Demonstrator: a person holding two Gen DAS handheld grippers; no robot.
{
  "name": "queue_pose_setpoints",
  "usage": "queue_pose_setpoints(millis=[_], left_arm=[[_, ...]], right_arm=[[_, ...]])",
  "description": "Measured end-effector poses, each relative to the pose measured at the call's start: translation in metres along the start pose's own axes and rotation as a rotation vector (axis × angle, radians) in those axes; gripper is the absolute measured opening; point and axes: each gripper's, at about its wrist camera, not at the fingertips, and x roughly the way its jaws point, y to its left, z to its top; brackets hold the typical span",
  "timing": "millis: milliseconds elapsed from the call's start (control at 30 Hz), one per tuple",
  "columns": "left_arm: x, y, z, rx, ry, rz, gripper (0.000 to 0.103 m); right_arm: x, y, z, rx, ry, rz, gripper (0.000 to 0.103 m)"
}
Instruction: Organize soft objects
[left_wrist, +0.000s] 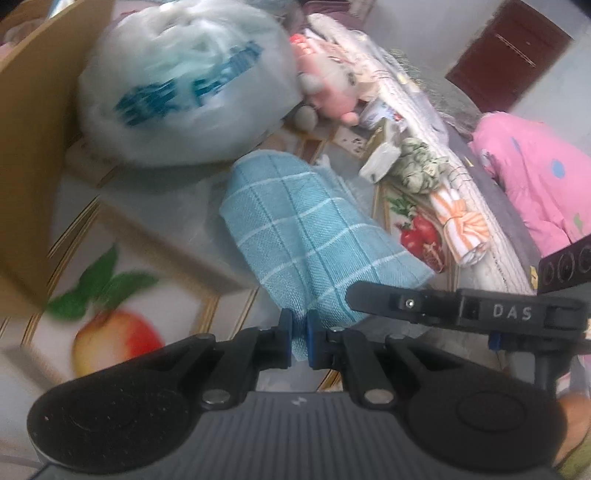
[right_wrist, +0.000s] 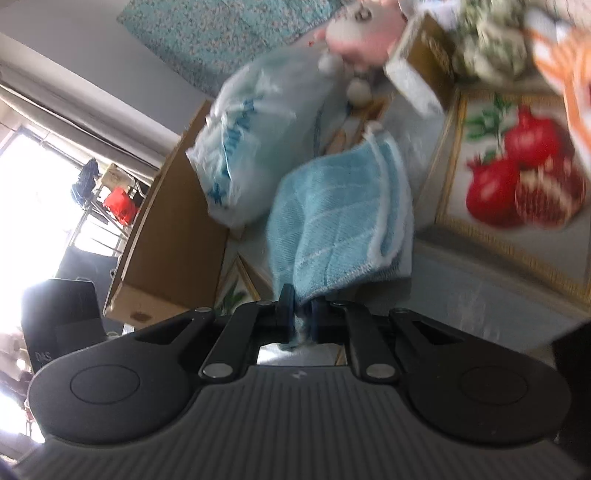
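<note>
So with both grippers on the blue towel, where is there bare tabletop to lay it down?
Bare cloth lies left of the blue towel, between the cardboard box and the apple print. The far side is crowded: plastic bag, pink plush, green bundle, striped orange cloth.

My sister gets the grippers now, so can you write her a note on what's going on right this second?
Left gripper: jaws shut on one end of the blue checked towel.
Right gripper: jaws shut on another edge of the same towel, so it hangs folded between the two.
Around it on the fruit-print tablecloth: white plastic bag next to the cardboard box, pink plush toy, green patterned cloth, orange striped cloth.
Done: towel picked up by both grippers.
Left: probably finish folding it and put it down, then sort the other soft things.
</note>
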Motion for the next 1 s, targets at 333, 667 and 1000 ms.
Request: queue_pose_setpoints(millis=[333,667,1000], left_arm=[[0.000,0.005,-0.024,-0.058,0.052,-0.017,0.018],[-0.006,-0.001,-0.028,-0.029,0.034,-0.025,0.054],[-0.011,0.002,-0.022,-0.025,-0.023,-0.023,0.051]], right_arm=[[-0.006,-0.008,-0.023,-0.004,0.031,-0.020,0.016],[-0.050,-0.002,-0.013,-0.076,-0.050,-0.098,0.054],[-0.055,0.020,0.011,-0.193,-0.142,-0.085,0.052]])
